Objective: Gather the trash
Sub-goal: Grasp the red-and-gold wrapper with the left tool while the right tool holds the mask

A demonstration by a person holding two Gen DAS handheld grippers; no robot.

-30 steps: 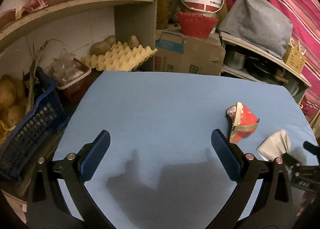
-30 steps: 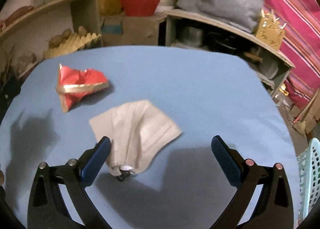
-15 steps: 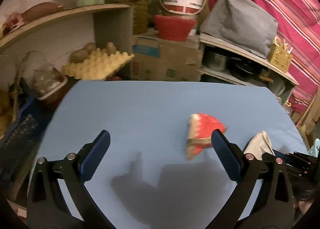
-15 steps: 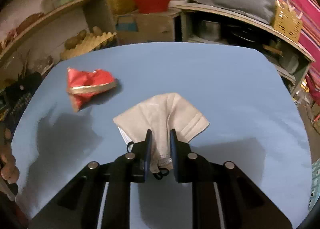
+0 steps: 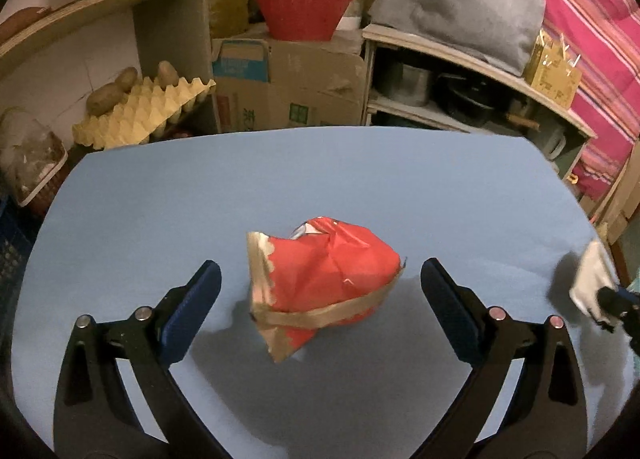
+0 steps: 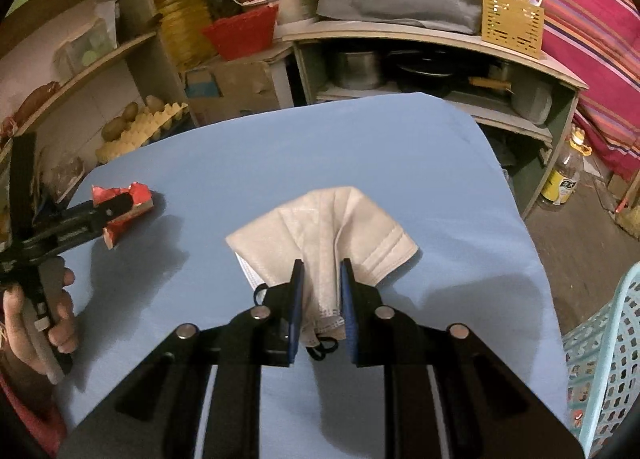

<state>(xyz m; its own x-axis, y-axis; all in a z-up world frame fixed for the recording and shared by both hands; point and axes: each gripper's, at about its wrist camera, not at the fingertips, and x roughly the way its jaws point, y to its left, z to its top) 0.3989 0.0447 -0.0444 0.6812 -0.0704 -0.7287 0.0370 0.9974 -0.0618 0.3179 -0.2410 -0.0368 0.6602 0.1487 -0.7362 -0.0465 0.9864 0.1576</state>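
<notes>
the left tongs (image 5: 320, 301) straddle the crumpled red wrapper (image 5: 320, 283), which lies on the blue counter (image 5: 360, 179) squarely between the two blue pads. the jaws stand wide and have just begun closing; neither pad touches the wrapper yet, with a gap on each side. the wrapper's long axis runs roughly across the gap, from one pad toward the other, with its gold-taped torn edge toward the left pad, so a plain squeeze should catch it across its length; being crumpled foil or paper, it will likely crush a little before it holds.

the right tongs (image 6: 322, 299) are clamped on the pale face mask (image 6: 324, 227), pinching its gathered middle, with the fan of the mask spreading away from the pads over the counter and a dark ear loop hanging below. a teal basket (image 6: 600, 359) sits just off the counter's right edge, nearer the right hand, and looks the likely drop place.
</notes>
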